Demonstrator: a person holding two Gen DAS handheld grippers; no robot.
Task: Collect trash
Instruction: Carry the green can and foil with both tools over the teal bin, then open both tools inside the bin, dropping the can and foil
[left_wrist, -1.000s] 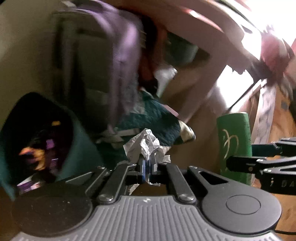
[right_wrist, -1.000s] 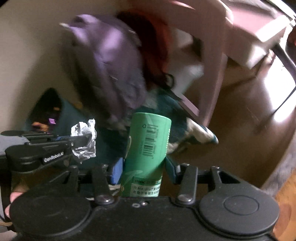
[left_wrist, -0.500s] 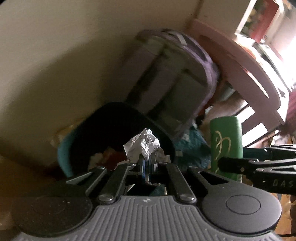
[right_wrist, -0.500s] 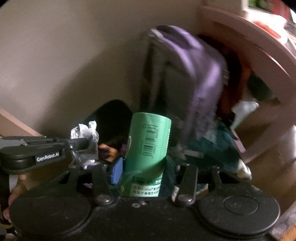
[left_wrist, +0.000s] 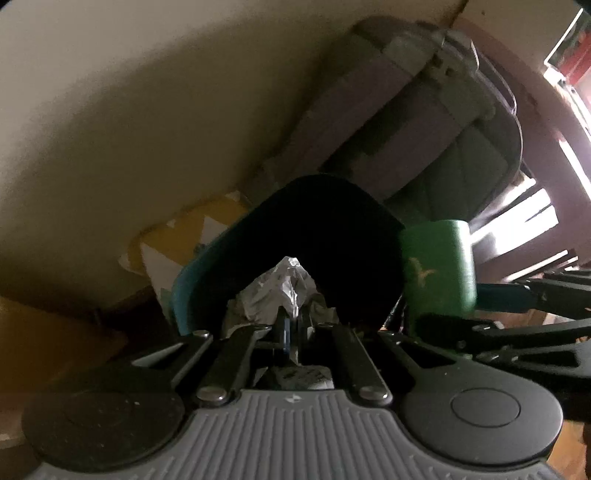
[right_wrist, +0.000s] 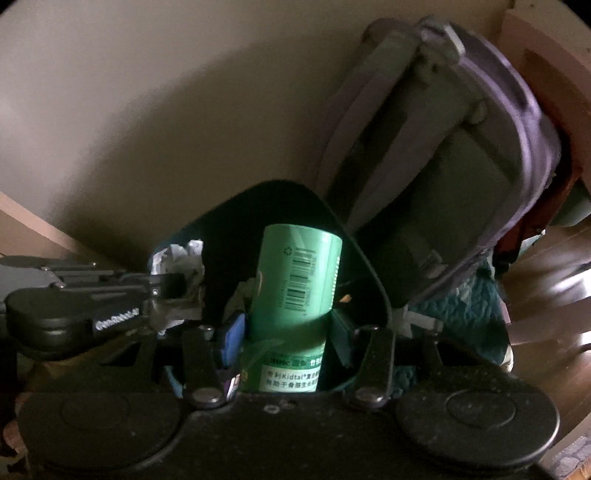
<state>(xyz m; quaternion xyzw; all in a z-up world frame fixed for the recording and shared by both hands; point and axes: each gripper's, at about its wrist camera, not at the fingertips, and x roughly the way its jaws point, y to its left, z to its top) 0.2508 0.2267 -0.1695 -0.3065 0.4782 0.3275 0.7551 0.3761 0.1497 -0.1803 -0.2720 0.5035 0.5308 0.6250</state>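
A: Both loads look ready to drop. The left tool (left_wrist: 292, 326) is clamped tight on the crumpled white paper wad (left_wrist: 284, 295), which sits low in the centre of its frame against the dark mouth of the teal plastic waste bin (left_wrist: 192, 291).

B: And the right tool (right_wrist: 284, 332)?

A: Its jaws stand partly apart, gripping the green cylindrical canister with a barcode (right_wrist: 299, 280), at centre frame over the same bin opening.

B: What could go wrong?

A: The two tools crowd one opening, so they might knock together. In the left view the canister hangs at the bin's right rim; let go there, it could hit the edge and roll toward the grey-and-purple backpack (right_wrist: 461, 155) at upper right.

B: The paper?

A: Light stuff. It may cling to a pad or drift outside.
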